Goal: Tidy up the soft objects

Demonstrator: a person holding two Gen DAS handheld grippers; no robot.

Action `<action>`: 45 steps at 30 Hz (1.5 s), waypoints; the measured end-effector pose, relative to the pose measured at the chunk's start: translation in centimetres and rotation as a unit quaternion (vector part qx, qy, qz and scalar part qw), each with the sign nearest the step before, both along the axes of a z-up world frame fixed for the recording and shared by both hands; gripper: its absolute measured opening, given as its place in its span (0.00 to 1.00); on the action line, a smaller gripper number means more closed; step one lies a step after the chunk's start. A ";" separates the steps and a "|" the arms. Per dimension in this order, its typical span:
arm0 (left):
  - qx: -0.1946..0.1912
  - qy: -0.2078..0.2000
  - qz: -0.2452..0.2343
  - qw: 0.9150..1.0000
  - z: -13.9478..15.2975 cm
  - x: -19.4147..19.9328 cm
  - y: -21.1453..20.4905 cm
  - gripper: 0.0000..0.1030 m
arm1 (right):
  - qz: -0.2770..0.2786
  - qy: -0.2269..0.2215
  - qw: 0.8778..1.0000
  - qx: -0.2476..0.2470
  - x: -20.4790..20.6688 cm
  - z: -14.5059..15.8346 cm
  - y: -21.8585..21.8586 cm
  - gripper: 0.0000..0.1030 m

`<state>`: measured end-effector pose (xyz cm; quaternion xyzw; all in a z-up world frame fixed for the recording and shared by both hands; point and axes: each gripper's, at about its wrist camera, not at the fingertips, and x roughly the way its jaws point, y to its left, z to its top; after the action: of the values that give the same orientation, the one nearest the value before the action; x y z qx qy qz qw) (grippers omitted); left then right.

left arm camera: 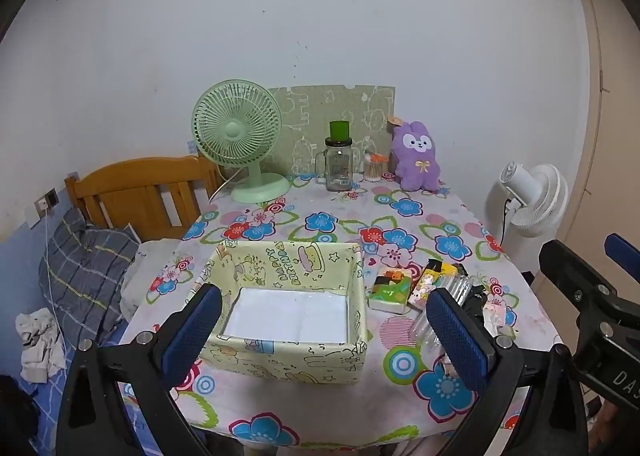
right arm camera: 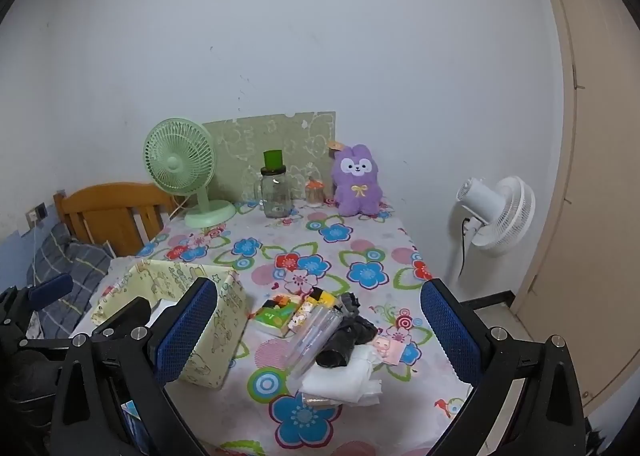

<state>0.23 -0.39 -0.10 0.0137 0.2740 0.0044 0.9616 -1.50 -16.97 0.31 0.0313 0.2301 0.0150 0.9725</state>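
Both tools are spread wide with nothing between them: left tool (left arm camera: 324, 336) at lower centre frames a pale yellow box (left arm camera: 288, 360); right tool (right arm camera: 320, 332) frames a heap of soft packets (right arm camera: 320, 328) on the floral tabletop (right arm camera: 360, 248). Farther back, upper centre-right, sits a purple plush (right arm camera: 357, 179).

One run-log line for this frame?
phase: pre-grasp | left gripper: open, over box | right gripper: open, over pile | box: holds none

A green fan (left arm camera: 237, 135), a jar (left arm camera: 338, 164) and a white fan (right arm camera: 498, 215) are being seen by the wall.
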 end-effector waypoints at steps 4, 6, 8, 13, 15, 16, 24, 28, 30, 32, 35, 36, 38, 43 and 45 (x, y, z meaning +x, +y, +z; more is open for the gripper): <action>0.000 -0.004 0.000 1.000 -0.2 0.0 0.1 1.00 | 0.000 0.005 1.000 0.004 0.0 0.3 -0.1 1.00; 0.002 -0.008 0.001 1.000 -0.4 0.0 -0.1 1.00 | 0.000 0.006 1.000 0.005 0.1 0.2 -0.2 1.00; 0.002 -0.009 0.000 1.000 -0.5 0.0 -0.1 1.00 | 0.000 0.006 1.000 0.005 0.1 0.1 -0.1 1.00; -0.003 -0.007 -0.002 1.000 -0.5 0.1 0.0 1.00 | 0.001 0.007 1.000 0.007 0.1 -0.1 -0.1 1.00; -0.004 -0.006 -0.001 1.000 -0.6 0.1 -0.1 1.00 | 0.002 0.007 1.000 0.007 0.1 -0.1 -0.1 1.00; -0.004 -0.005 -0.001 1.000 -0.6 0.0 0.0 1.00 | 0.002 0.007 1.000 0.007 0.1 -0.1 0.0 1.00; -0.003 -0.005 -0.001 1.000 -0.8 0.1 -0.1 1.00 | -0.001 0.011 1.000 0.003 0.2 -0.1 0.3 1.00; -0.007 -0.004 -0.002 1.000 -0.8 0.0 -0.1 1.00 | 0.001 0.010 1.000 0.004 0.1 0.0 0.3 1.00; -0.007 -0.004 -0.002 1.000 -0.8 0.0 0.0 1.00 | 0.000 0.010 1.000 0.003 0.1 0.0 0.3 1.00; -0.008 -0.003 -0.002 1.000 -0.9 0.0 0.0 1.00 | -0.002 0.008 1.000 0.000 0.0 0.0 0.3 1.00; -0.008 -0.004 -0.001 1.000 -0.9 0.0 0.0 1.00 | -0.003 0.007 1.000 -0.003 -0.1 0.0 0.4 1.00; -0.007 -0.006 0.000 1.000 -0.9 -0.1 0.0 1.00 | -0.003 0.007 1.000 -0.004 -0.1 0.0 0.4 1.00; -0.008 -0.006 0.000 1.000 -0.9 -0.1 0.1 1.00 | -0.004 0.007 1.000 -0.004 -0.1 0.1 0.4 1.00; -0.011 -0.006 -0.002 1.000 -0.7 -0.3 0.2 1.00 | -0.003 0.006 1.000 -0.005 -0.1 0.0 0.4 1.00; -0.012 -0.004 -0.003 1.000 -0.7 -0.2 0.3 1.00 | -0.004 0.006 1.000 -0.004 -0.1 0.1 0.4 1.00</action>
<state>-0.01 -0.13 -0.80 0.0025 0.2702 -0.0016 0.9628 -1.64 -16.57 0.42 0.0282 0.2355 0.0102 0.9714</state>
